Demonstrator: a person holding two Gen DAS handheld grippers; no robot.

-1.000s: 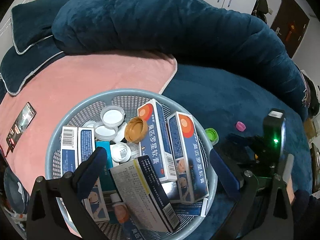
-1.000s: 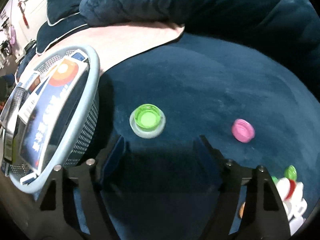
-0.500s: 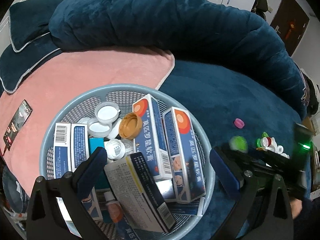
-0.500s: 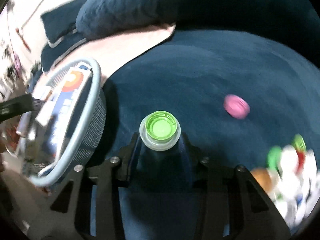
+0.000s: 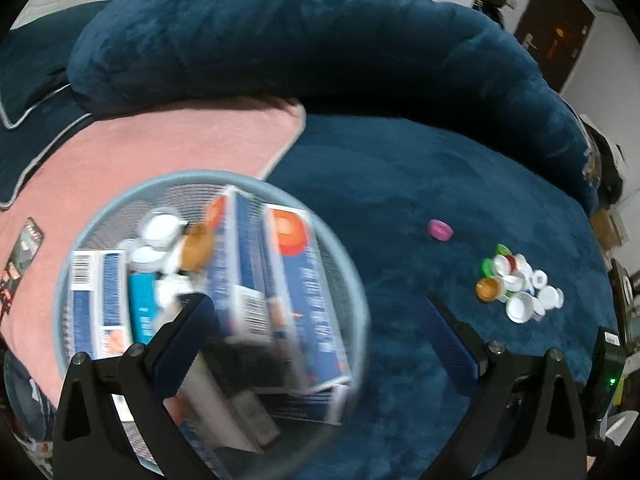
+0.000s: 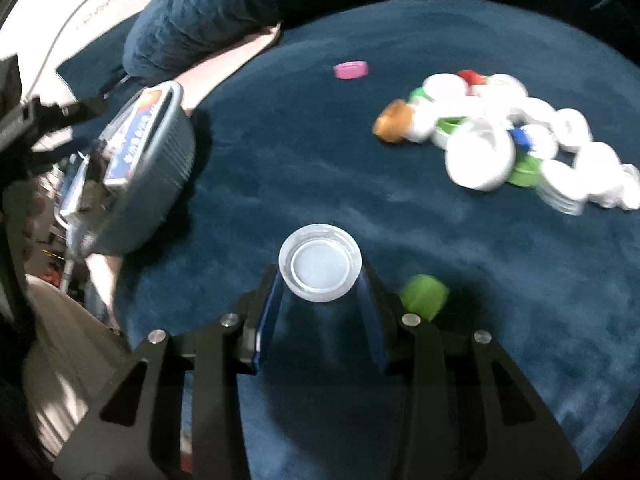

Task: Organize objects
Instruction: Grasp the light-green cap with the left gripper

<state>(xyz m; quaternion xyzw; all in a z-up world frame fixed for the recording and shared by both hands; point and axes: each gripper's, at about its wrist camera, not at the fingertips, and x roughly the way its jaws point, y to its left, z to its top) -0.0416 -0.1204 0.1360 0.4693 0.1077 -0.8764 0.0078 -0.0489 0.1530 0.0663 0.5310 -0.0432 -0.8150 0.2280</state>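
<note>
My right gripper (image 6: 320, 276) is shut on a clear round lid (image 6: 320, 267), held above the blue plush surface (image 6: 280, 152). A green cap (image 6: 424, 297) shows just right of the right finger, apart from the lid and blurred. A pile of several white, green, red and orange caps (image 6: 500, 136) lies at the upper right; the left wrist view also has this cap pile (image 5: 516, 284). One pink cap (image 5: 440, 230) lies alone. My left gripper (image 5: 318, 304) is open over the right side of a grey mesh basket (image 5: 192, 175) filled with blue-and-white boxes (image 5: 296, 280) and caps.
A pink blanket (image 5: 168, 148) lies under the basket's far side, with a dark phone (image 5: 20, 256) on it at the left. A big blue bolster (image 5: 320, 40) curves along the back. In the right wrist view the basket (image 6: 160, 184) stands at the left.
My right gripper shut on the clear lid with the green cap in it and swung right towards the cap pile; the green cap is now out of the lid. The left gripper shifted right.
</note>
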